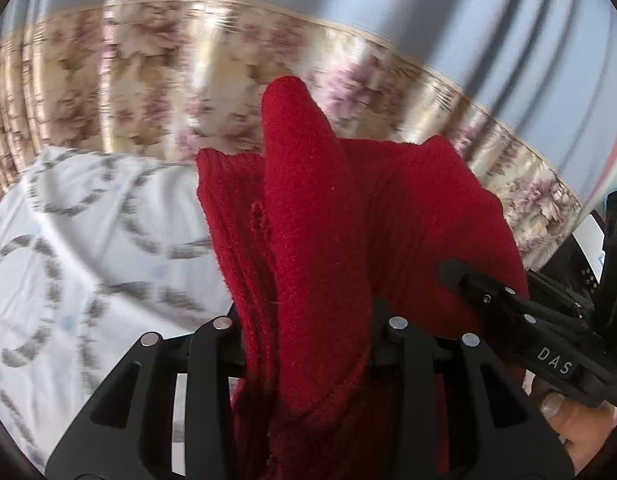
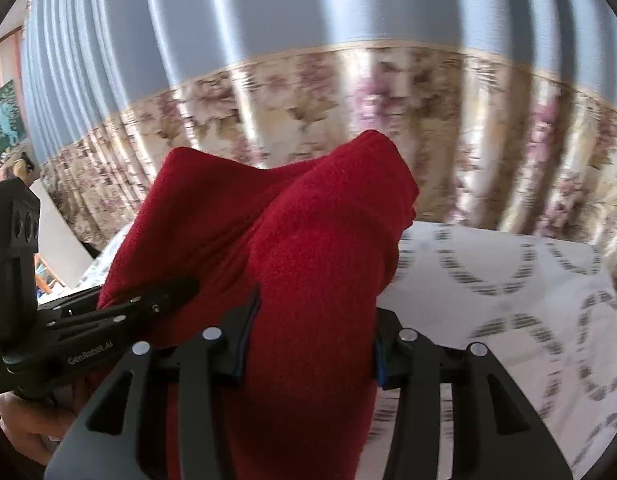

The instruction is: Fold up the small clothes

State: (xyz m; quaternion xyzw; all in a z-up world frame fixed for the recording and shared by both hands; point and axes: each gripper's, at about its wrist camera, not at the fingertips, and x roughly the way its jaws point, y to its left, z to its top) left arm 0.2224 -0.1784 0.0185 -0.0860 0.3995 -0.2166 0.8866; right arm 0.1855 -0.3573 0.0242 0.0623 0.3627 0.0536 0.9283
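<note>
Red knit garment (image 1: pixel 308 240), bunched and unfolded, was held aloft above the ring-patterned white bedsheet (image 1: pixel 88 240), left gripper (image 1: pixel 308 332) and right gripper (image 2: pixel 308 344) each clamped on its cloth; folding judged barely begun, with spreading flat and every fold outstanding.

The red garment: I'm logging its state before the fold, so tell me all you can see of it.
The red garment is a fuzzy, knit-looking cloth with a ribbed edge, bunched and lifted above the white patterned bedsheet. The left hand-held gripper and right hand-held gripper each pinch it. One rounded end points up.
</note>
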